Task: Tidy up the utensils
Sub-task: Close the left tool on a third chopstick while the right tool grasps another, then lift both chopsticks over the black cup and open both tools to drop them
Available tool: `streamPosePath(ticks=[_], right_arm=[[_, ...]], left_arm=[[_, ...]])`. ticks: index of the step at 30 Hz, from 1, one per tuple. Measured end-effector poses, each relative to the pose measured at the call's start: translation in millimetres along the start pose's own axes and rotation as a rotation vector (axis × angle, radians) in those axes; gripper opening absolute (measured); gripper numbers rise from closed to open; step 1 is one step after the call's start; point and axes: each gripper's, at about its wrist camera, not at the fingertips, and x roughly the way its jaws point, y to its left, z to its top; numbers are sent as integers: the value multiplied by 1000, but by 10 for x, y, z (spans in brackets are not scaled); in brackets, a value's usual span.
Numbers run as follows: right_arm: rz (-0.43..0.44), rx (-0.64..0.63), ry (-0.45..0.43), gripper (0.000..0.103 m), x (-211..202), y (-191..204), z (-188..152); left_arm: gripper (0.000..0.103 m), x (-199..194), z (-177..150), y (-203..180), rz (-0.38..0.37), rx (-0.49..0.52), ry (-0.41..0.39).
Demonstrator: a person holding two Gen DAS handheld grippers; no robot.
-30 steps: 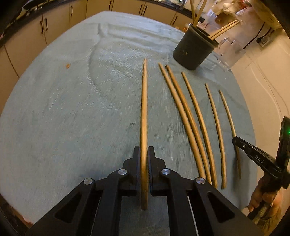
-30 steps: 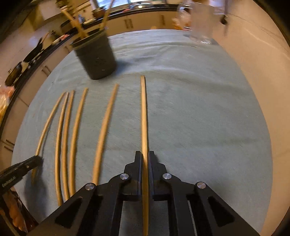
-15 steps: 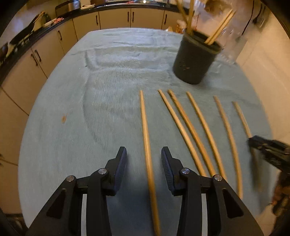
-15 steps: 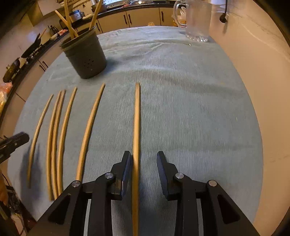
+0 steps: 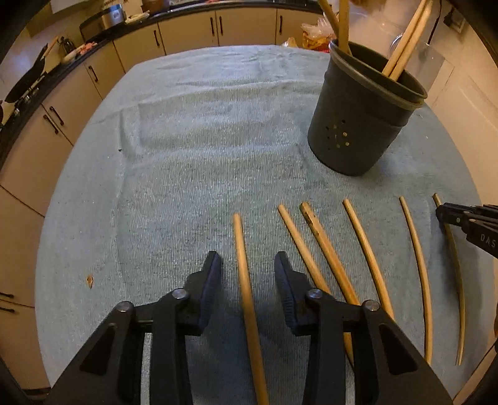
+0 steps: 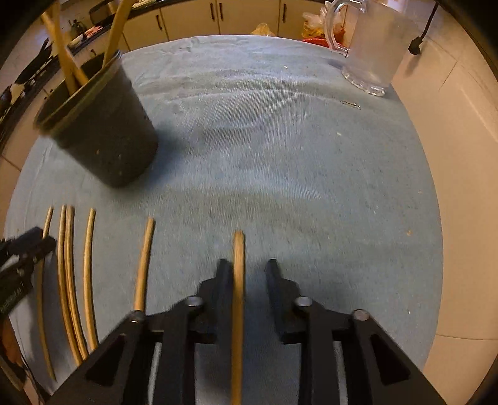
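Note:
Several wooden chopsticks lie in a row on the blue-grey cloth (image 5: 202,149). My left gripper (image 5: 248,271) is open, its jaws either side of the leftmost chopstick (image 5: 246,286), which lies on the cloth. My right gripper (image 6: 246,269) is open around the rightmost chopstick (image 6: 238,296), which rests near the left finger. The dark utensil cup (image 5: 361,115) holds several chopsticks upright; it also shows in the right wrist view (image 6: 102,134). The right gripper's tip (image 5: 467,218) shows at the left view's right edge.
A clear plastic jug (image 6: 370,46) stands at the back right of the cloth. Kitchen cabinets (image 5: 186,28) line the far side. A small paper clip (image 6: 350,104) lies near the jug. The counter edge and a pale wall run along the right.
Both grippers have opened and let go of their chopsticks, which now lie on the cloth. Both have pulled back along the sticks, so the cup looks closer.

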Motion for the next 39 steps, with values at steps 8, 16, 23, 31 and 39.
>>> streamPosePath(ticks=[8,16,23,31,39], right_arm=[[120,79,-159,7,-437,-180,-148],[129,70,-456,7,-1480,-270,-641],[105,48,-597,7,-2000,-274,-1265],[112,49,-678,7,-2275,-276,-1571],[147,55,-734,7,-2450,-210,-1479]], left_arm=[[5,-666,-109,28,-58,-41,-150],[6,-1757,-408,-1,-82,-55,-430],[6,-2260,-957,-152,-4,0,-565],[6,-2577,-1239,-128,-58,2,-589],[6,-2788,-1135,-69,-126,-32,-631]])
